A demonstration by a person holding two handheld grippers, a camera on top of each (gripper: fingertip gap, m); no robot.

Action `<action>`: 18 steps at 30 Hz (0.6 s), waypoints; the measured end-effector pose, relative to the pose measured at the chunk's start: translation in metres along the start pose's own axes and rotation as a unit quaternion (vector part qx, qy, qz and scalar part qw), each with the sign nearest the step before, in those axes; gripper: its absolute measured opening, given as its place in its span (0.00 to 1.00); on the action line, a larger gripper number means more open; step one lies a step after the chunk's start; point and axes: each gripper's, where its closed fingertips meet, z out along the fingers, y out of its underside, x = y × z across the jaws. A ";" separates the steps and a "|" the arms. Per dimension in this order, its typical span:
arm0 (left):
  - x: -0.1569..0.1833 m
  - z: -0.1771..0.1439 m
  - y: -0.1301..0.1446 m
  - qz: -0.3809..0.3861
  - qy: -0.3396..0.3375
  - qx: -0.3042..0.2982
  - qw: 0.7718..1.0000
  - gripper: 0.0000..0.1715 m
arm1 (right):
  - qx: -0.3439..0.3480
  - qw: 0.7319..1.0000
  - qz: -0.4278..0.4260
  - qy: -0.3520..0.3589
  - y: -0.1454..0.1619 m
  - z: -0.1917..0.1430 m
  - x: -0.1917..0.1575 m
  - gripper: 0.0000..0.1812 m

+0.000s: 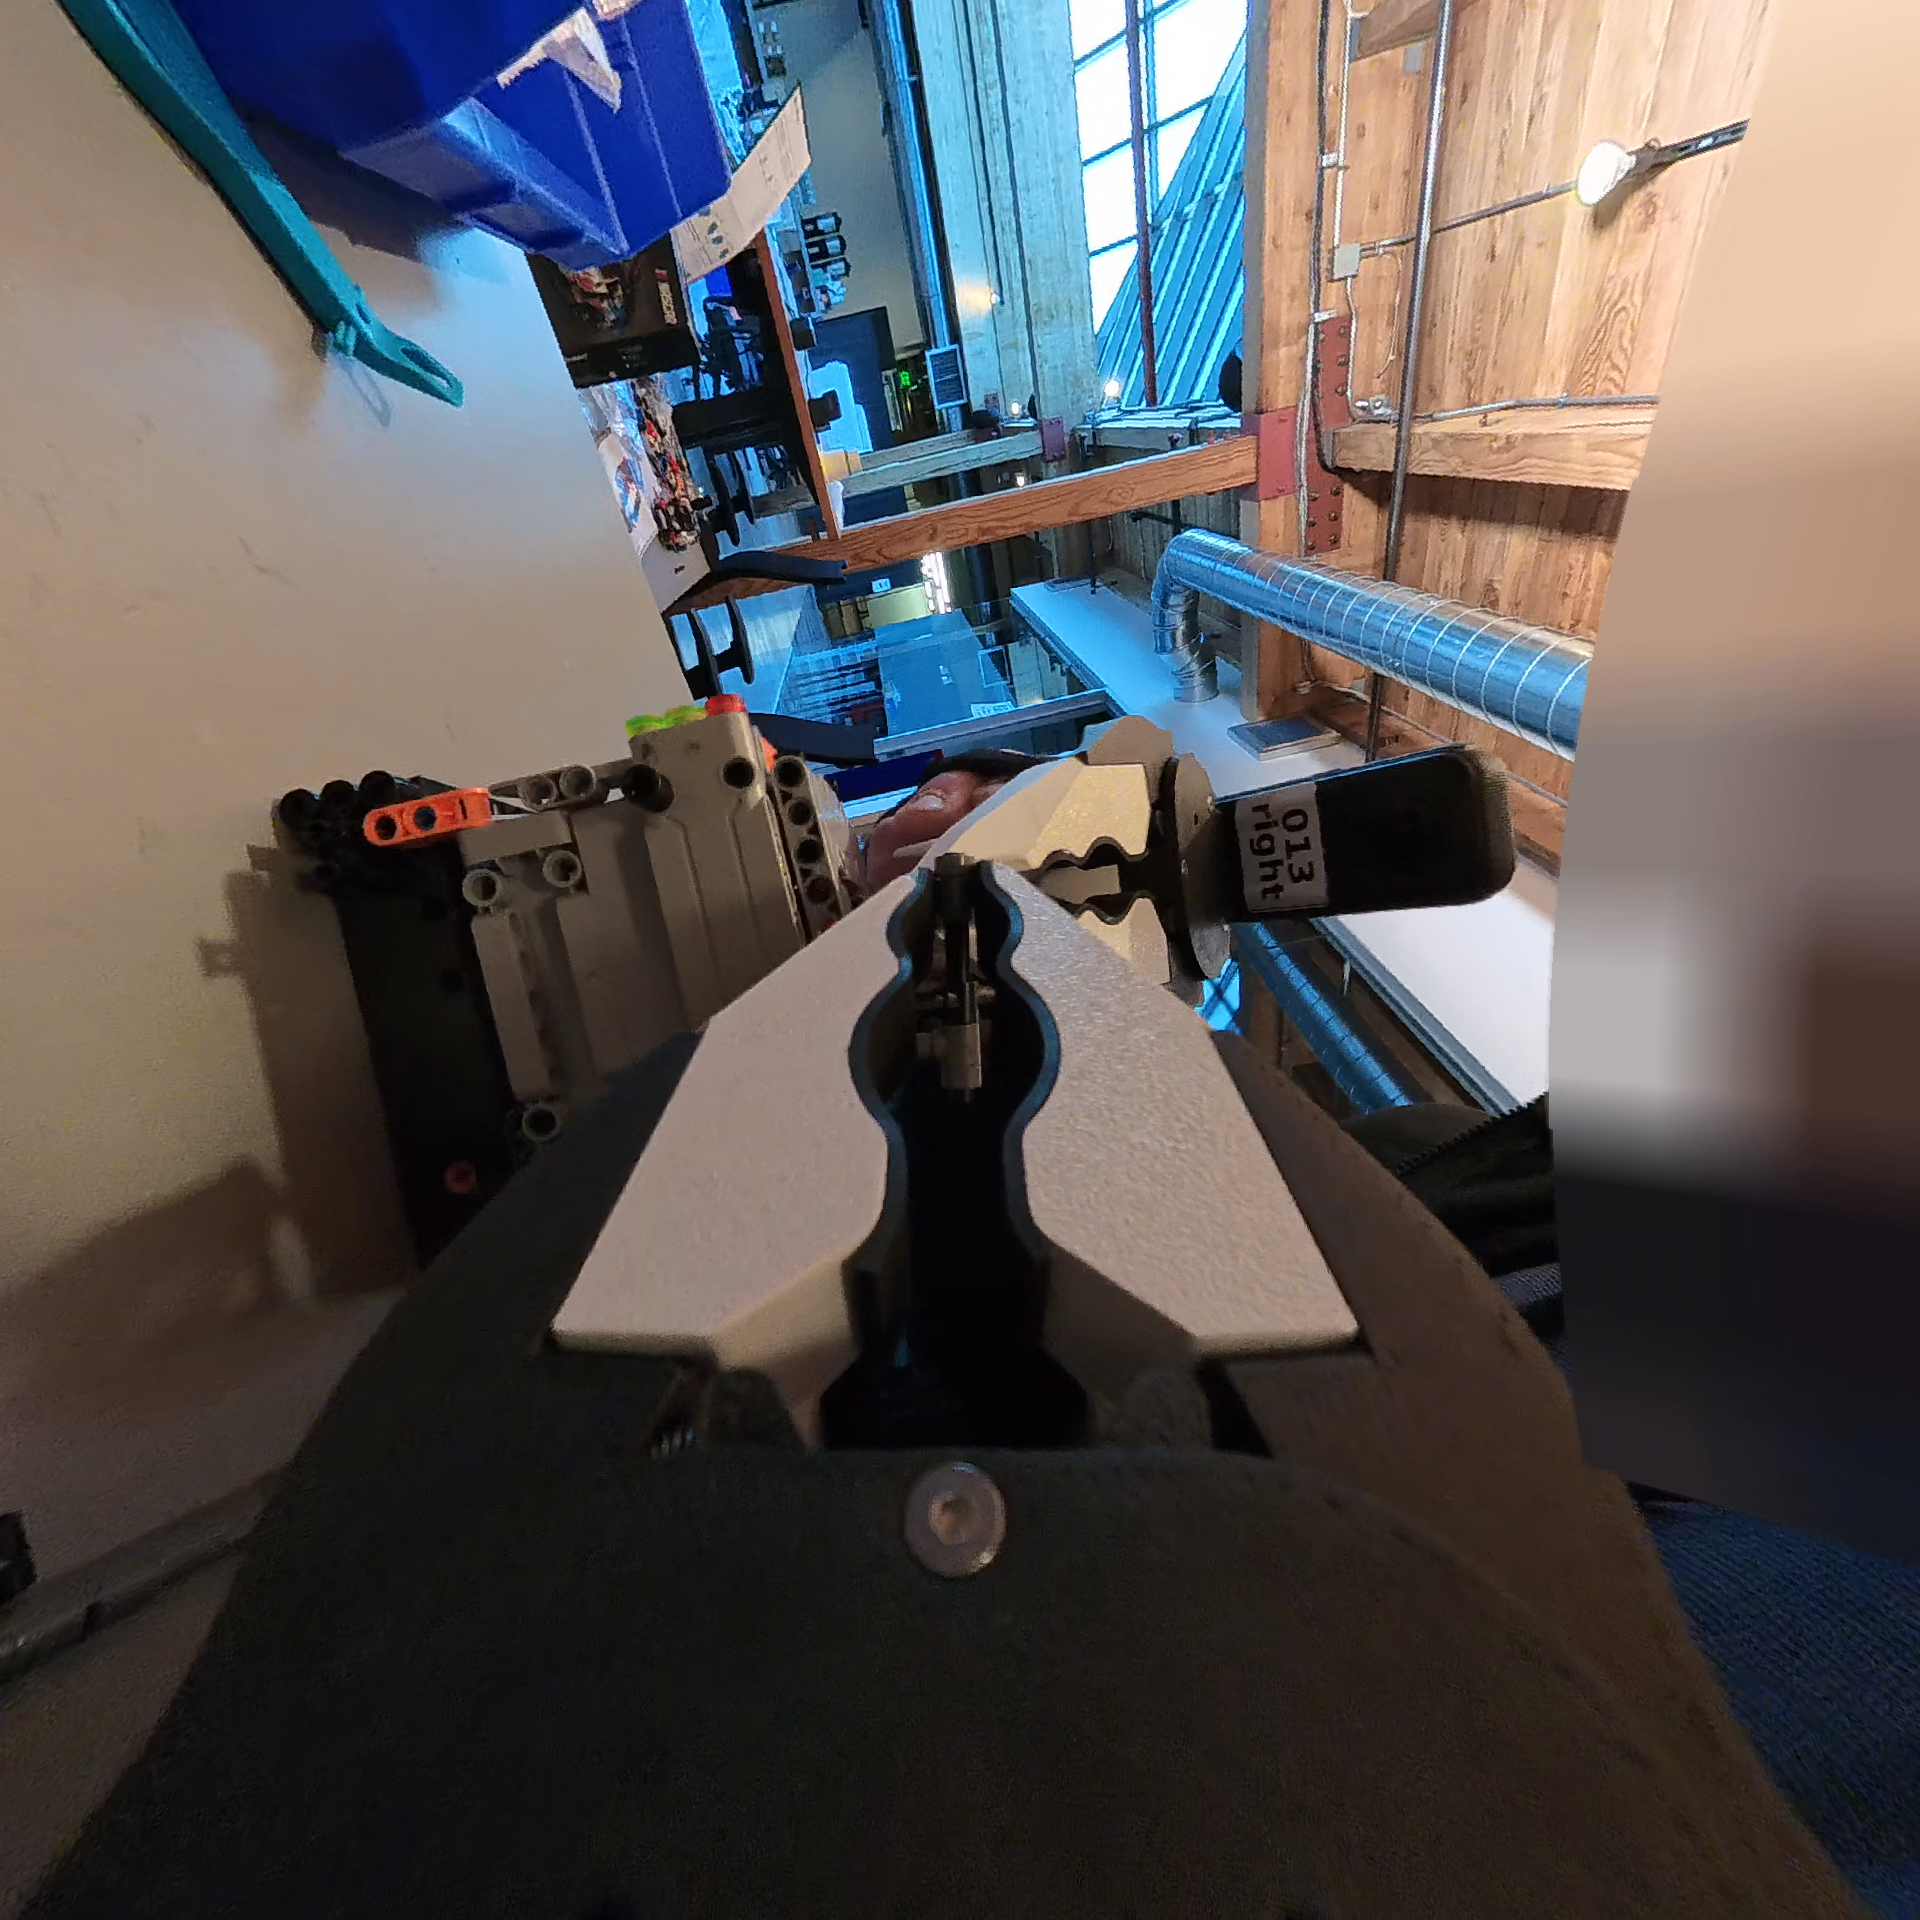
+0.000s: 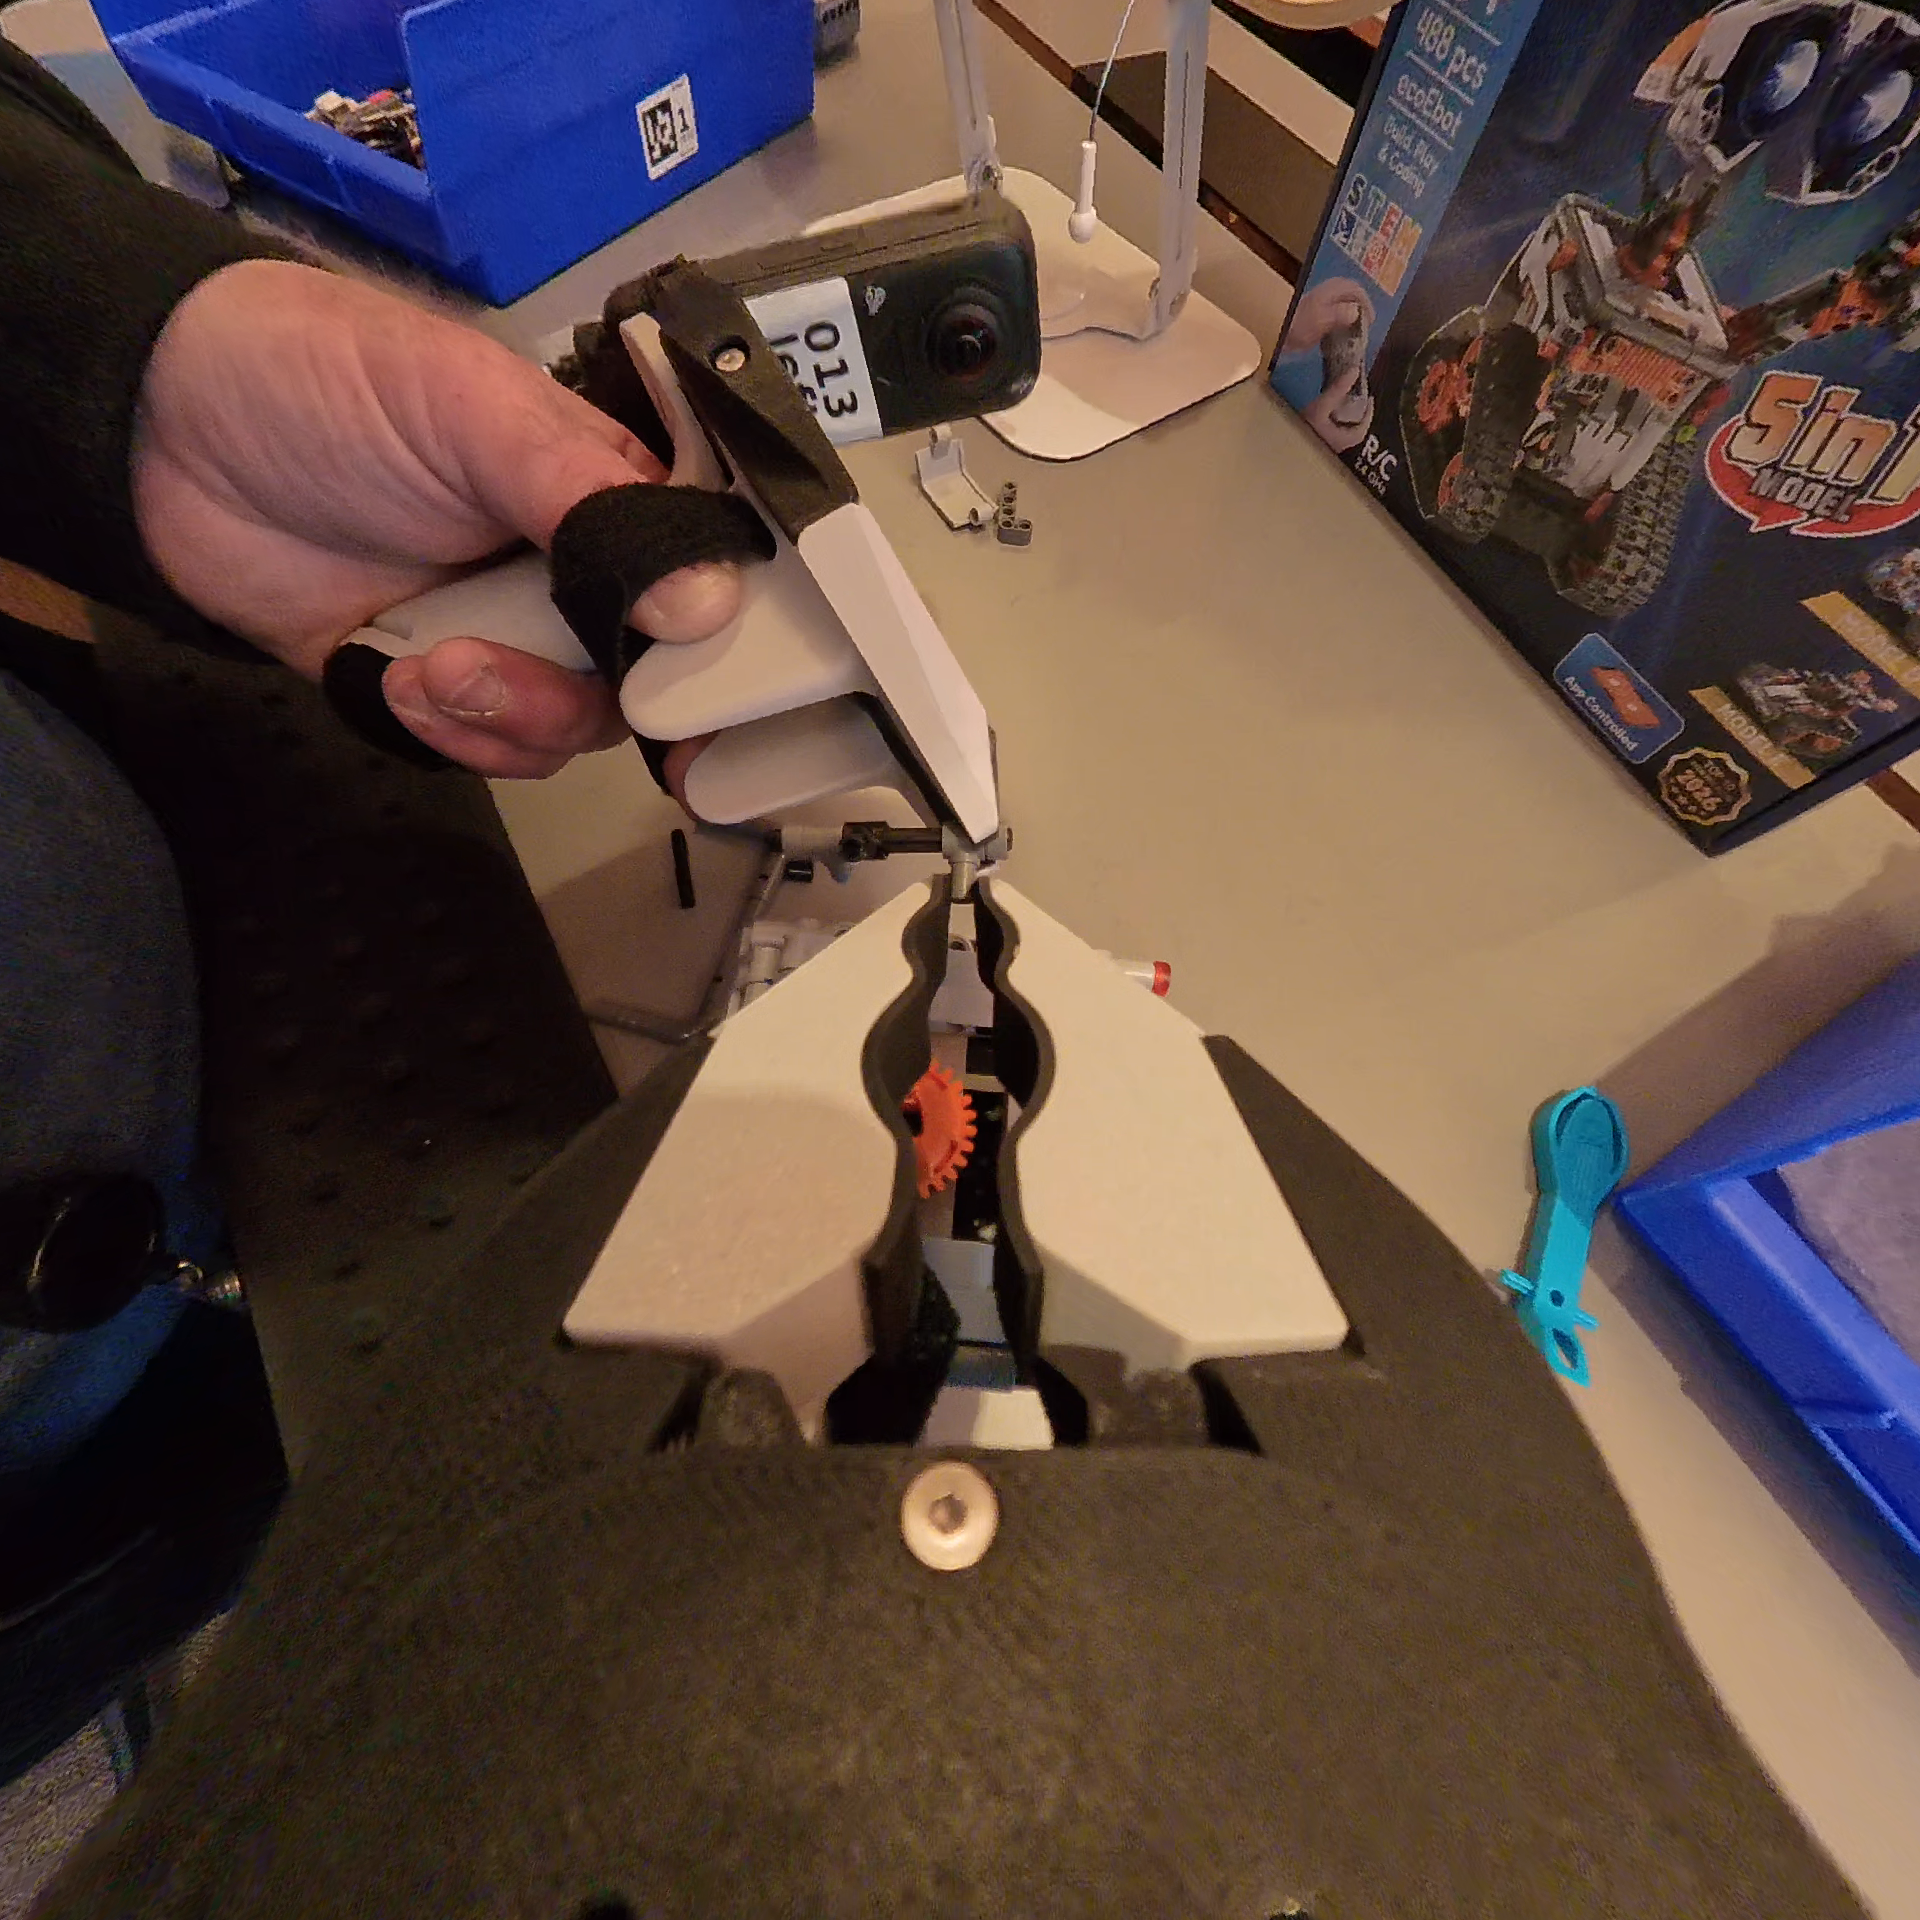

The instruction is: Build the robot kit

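My left gripper (image 1: 954, 883) is shut on a thin black axle (image 1: 958, 935) with a small grey connector at its end. A grey and black building-brick model (image 1: 623, 904) with an orange beam (image 1: 426, 816) sits just to its left. In the right wrist view the left gripper (image 2: 977, 821), held by a hand (image 2: 343, 499), comes down from above onto that axle (image 2: 904, 840). My right gripper (image 2: 961, 894) is shut on a grey part of the model (image 2: 961, 992), directly below the left tip. An orange gear (image 2: 940, 1132) shows between its fingers. The right gripper (image 1: 1039, 852) also shows in the left wrist view.
On the beige table (image 2: 1299, 779) stand a blue bin (image 2: 540, 135) at the back left and another blue bin (image 2: 1787, 1268) at the right. A teal tool (image 2: 1569, 1226) lies by it. A robot kit box (image 2: 1662, 416), a white stand (image 2: 1132, 343) and small grey parts (image 2: 982, 499) are behind. The tips of both grippers are at nearly the same place.
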 end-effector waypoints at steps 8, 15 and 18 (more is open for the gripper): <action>0.004 -0.001 0.003 0.011 0.011 -0.027 1.000 0.08 | 0.003 1.000 -0.004 -0.004 -0.001 -0.004 0.000 0.00; 0.001 -0.002 0.008 0.033 -0.012 -0.061 0.998 0.02 | -0.010 1.000 -0.017 -0.012 0.000 -0.002 -0.002 0.00; 0.001 -0.004 0.009 0.020 -0.005 -0.064 0.998 0.02 | -0.006 1.000 -0.009 -0.016 -0.001 -0.002 -0.003 0.01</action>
